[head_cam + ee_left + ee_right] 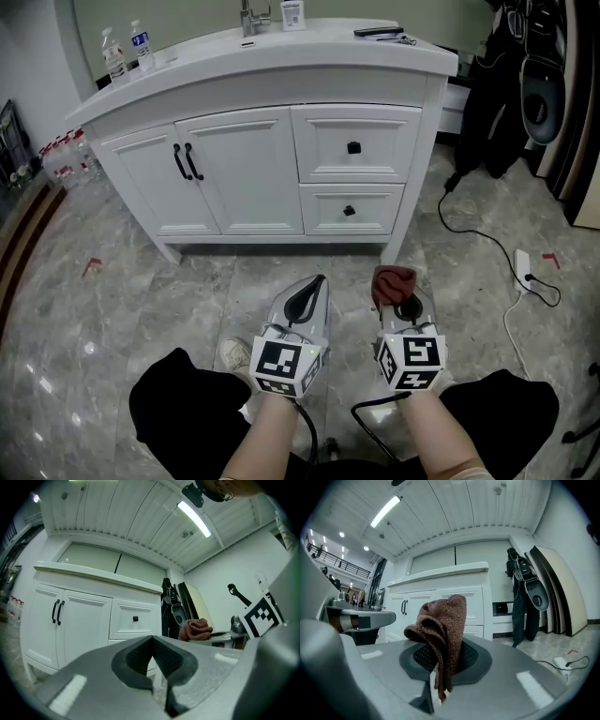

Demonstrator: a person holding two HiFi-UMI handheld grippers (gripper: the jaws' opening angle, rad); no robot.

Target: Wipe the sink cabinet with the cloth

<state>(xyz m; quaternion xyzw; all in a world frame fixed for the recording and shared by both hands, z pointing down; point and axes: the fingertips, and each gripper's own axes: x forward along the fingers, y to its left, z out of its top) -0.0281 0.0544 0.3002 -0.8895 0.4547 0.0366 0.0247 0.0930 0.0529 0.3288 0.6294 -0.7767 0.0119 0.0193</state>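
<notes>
The white sink cabinet (253, 169) stands ahead of me, with two doors at the left and two drawers at the right. Both grippers hang low over the marble floor, a short way in front of it. My right gripper (398, 295) is shut on a reddish-brown cloth (393, 281), which bunches up above the jaws in the right gripper view, cloth (443, 630). My left gripper (305, 298) is shut with nothing between its jaws. In the left gripper view the cabinet (89, 616) fills the left and the cloth (196, 629) shows at the right.
Two water bottles (127, 52) stand on the countertop's left end, and a faucet (251, 19) at the middle. A white power strip (523, 265) with a black cable lies on the floor at right. Dark bags (511, 84) lean at the right. More bottles (66, 155) sit by the left wall.
</notes>
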